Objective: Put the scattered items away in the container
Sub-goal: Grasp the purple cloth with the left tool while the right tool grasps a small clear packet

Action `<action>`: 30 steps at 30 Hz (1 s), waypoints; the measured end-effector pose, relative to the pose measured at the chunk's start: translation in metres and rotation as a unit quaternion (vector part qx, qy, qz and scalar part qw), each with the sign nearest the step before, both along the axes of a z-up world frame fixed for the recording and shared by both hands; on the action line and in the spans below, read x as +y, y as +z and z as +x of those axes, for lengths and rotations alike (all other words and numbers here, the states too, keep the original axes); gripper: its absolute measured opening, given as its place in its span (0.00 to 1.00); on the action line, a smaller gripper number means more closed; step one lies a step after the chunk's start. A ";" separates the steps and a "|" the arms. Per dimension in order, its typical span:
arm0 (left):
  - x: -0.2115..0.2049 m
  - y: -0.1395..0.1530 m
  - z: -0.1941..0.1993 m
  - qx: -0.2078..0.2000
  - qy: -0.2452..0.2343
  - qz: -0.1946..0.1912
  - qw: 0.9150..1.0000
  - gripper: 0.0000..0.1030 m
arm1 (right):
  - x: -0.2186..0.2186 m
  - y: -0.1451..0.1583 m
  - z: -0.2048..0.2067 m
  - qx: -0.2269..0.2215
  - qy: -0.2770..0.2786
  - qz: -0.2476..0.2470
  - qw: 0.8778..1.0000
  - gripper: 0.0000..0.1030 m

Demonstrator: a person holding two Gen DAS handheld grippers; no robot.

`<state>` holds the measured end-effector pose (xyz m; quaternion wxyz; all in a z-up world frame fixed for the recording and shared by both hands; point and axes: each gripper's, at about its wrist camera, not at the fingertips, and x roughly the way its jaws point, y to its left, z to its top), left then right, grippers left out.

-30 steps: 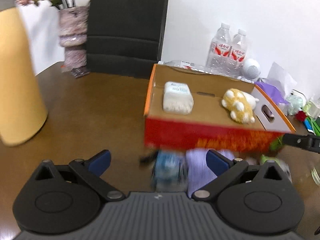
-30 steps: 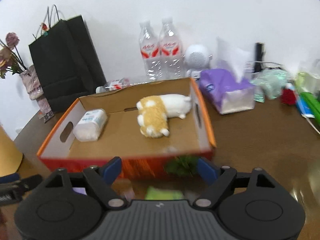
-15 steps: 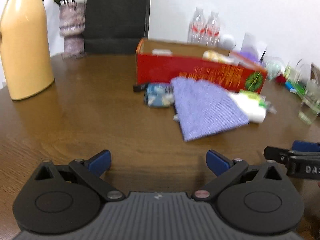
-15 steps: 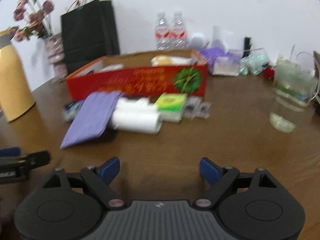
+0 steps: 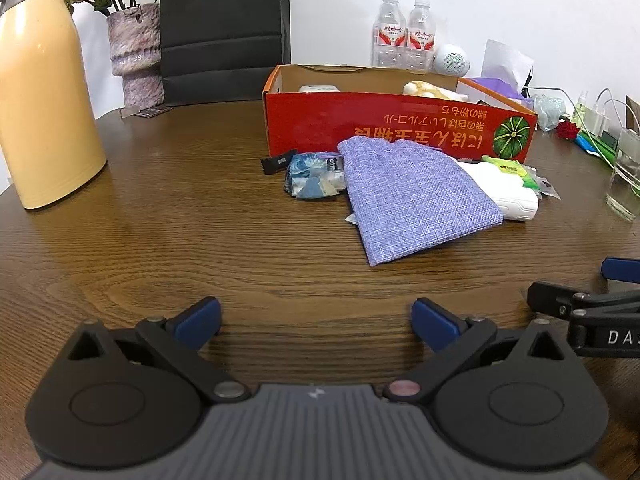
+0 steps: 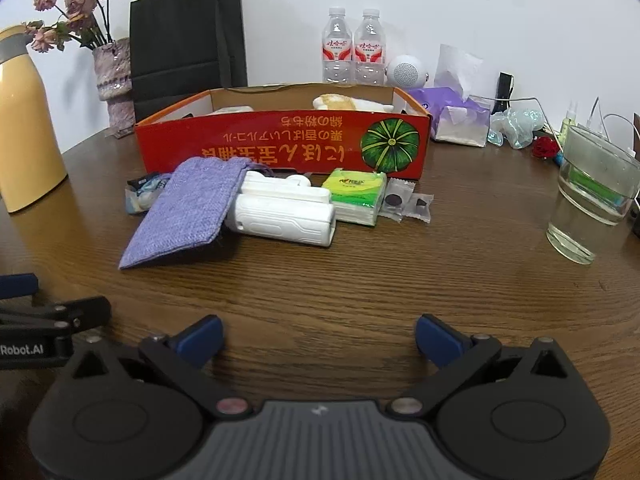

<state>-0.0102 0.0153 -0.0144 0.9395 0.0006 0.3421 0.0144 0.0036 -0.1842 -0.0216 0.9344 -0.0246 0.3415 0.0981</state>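
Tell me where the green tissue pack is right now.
In the right wrist view, the green tissue pack lies on the table before the red box, between the white device and two sachets.

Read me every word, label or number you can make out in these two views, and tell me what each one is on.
"DAS", cut off by the frame edge: on the right gripper arm.
"Robot.AI", its start cut off: on the left gripper arm.
Red box: a large Japanese print, upside down beside a green pumpkin picture; I cannot transcribe it reliably.
Water bottles: red label script, too small.
Green tissue pack: logo too small.
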 end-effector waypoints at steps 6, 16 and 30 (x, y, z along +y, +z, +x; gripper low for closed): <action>0.000 0.000 0.000 -0.001 -0.001 -0.001 1.000 1.00 | 0.001 0.000 0.000 0.000 0.000 -0.002 1.000 1.00; -0.028 0.016 0.033 -0.061 -0.155 -0.001 0.986 1.00 | -0.022 0.016 0.015 0.002 0.029 0.030 0.999 0.96; -0.020 0.028 0.060 -0.098 -0.189 -0.039 0.976 0.09 | -0.069 0.020 0.123 -0.002 -0.022 0.005 1.000 0.49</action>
